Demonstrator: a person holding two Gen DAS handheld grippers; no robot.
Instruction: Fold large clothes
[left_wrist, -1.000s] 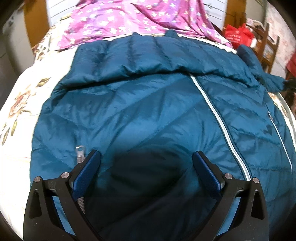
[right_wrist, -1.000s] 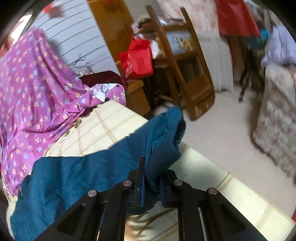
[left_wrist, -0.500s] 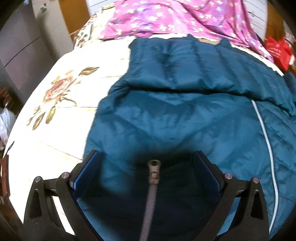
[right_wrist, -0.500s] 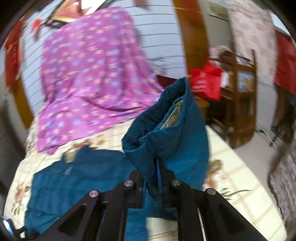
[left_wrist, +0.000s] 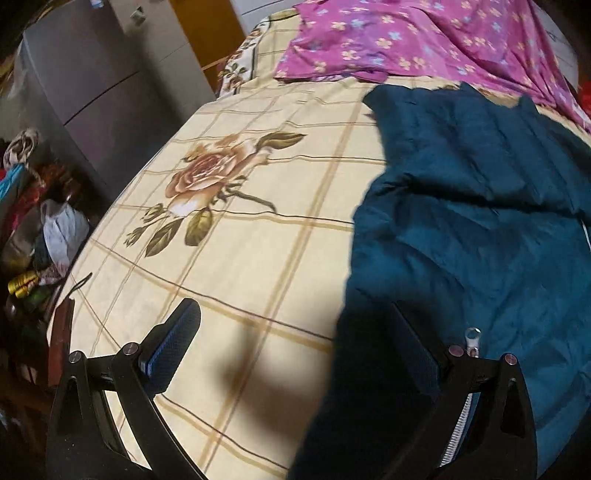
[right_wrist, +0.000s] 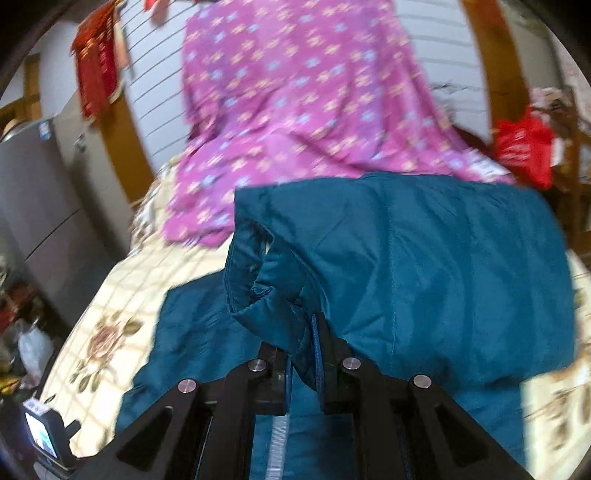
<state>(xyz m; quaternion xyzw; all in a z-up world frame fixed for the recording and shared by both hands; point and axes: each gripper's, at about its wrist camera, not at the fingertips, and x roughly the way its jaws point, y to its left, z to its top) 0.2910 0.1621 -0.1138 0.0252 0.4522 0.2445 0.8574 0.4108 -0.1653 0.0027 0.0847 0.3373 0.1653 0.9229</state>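
Right wrist view: my right gripper (right_wrist: 303, 354) is clamped tight on the cuff end of the sleeve (right_wrist: 266, 280) of the teal puffer jacket (right_wrist: 443, 280). I hold it by the cuff because that end lets me carry the whole sleeve across the jacket's body in one go. The sleeve hangs up off the bed, with its open mouth showing at about 10 o'clock from my fingers, so it is lifted and not yet laid down.

Over in the left wrist view, my left gripper (left_wrist: 295, 354) has its blue pads spread wide and holds nothing. The right pad is over the jacket's dark near edge; the left pad is over the bare flowered bedsheet (left_wrist: 229, 236). I think it waits there to pin or grab that side of the jacket.

The jacket lies flat on the bed, filling the 3 o'clock side of this view, with its zipper pull (left_wrist: 472, 338) near my right pad. A purple flowered cloth (left_wrist: 424, 40) sits beyond it at 12 o'clock.
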